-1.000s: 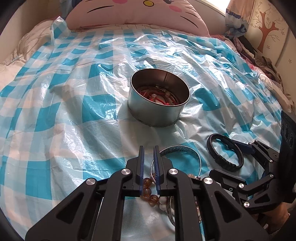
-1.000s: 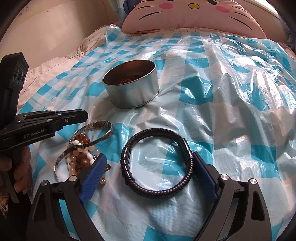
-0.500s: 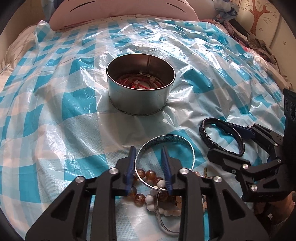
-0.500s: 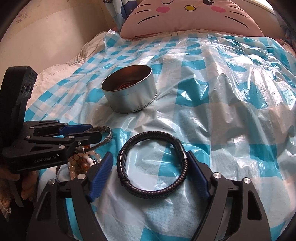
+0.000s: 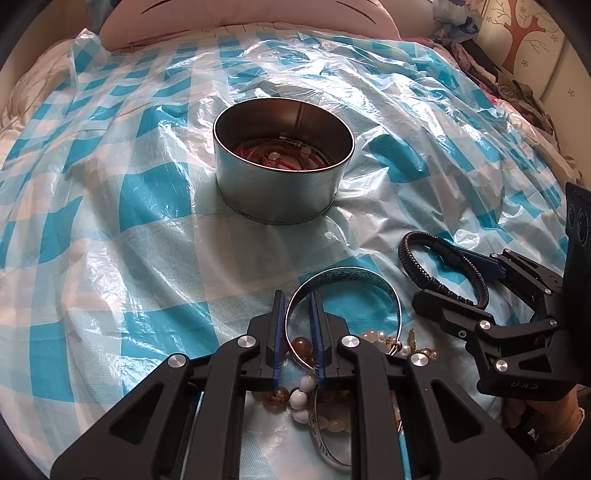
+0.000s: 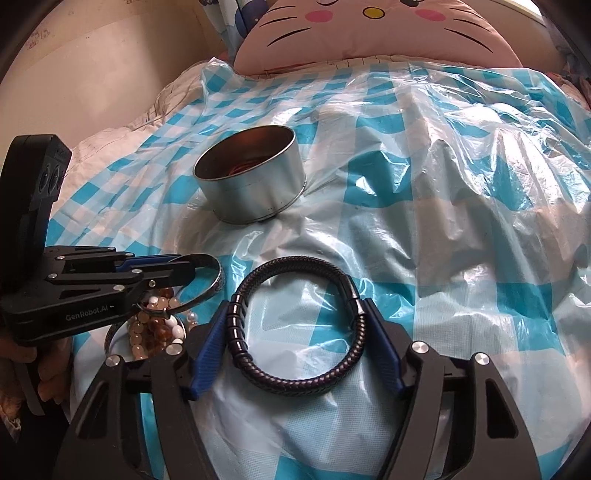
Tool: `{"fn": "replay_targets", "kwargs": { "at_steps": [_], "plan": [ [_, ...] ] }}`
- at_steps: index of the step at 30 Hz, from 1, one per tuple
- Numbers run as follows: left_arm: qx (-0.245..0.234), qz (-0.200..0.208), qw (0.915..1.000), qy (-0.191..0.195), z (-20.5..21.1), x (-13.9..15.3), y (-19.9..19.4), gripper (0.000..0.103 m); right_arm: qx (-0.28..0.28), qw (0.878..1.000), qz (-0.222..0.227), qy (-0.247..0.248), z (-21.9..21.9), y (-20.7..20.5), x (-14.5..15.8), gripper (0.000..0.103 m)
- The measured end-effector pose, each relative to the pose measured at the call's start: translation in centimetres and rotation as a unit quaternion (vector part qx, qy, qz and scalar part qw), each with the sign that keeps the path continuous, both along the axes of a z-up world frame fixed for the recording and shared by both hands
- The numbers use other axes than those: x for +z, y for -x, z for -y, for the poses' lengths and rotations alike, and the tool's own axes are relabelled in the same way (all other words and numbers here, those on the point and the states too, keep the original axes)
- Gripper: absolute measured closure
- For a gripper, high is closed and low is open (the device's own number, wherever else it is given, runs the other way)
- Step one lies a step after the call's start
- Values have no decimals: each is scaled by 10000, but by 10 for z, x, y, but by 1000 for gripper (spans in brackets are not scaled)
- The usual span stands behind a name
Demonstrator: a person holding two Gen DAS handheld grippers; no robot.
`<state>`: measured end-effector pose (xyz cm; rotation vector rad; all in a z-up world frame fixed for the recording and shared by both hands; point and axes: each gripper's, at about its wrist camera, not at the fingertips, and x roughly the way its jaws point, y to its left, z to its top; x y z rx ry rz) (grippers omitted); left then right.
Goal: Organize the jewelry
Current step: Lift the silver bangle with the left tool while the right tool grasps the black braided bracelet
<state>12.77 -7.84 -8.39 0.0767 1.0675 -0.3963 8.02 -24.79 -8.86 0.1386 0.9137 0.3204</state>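
A round metal tin (image 5: 282, 162) holding red cord jewelry sits mid-bed; it also shows in the right wrist view (image 6: 251, 173). My left gripper (image 5: 297, 299) has its jaws narrowly apart, one on each side of the rim of a silver bangle (image 5: 354, 277), over a heap of amber and white bead bracelets (image 5: 303, 395). My right gripper (image 6: 295, 321) is open with its jaws on either side of a black braided bracelet (image 6: 295, 380) lying on the sheet. The left gripper (image 6: 162, 267) and the bangle (image 6: 216, 284) show at left in the right wrist view.
A blue-and-white checked plastic sheet (image 5: 110, 221) covers the bed. A pink cat-face pillow (image 6: 376, 33) lies at the head. Clothes (image 5: 517, 85) are piled at the far right edge. A beige wall (image 6: 92, 55) is on the left.
My left gripper opened, moved down onto the bangle and narrowed around its rim. My right gripper moved forward and its jaws narrowed around the black bracelet.
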Motion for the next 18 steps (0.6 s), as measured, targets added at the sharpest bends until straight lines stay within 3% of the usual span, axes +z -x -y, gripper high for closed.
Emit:
{"fn": "replay_targets", "kwargs": {
  "at_steps": [5,12,18],
  "plan": [
    [127,260,9990,327,-10,15,4,95,-47,9997,230,6,2,6,6,38],
    [137,292,9986,413,-12,17,4,95,-6,9999,139,93,-2,3,4,37],
    [1,-163,9997,158,-3,-2,-3,94,42,9999,35,126,-3,0,0,34]
  ]
}}
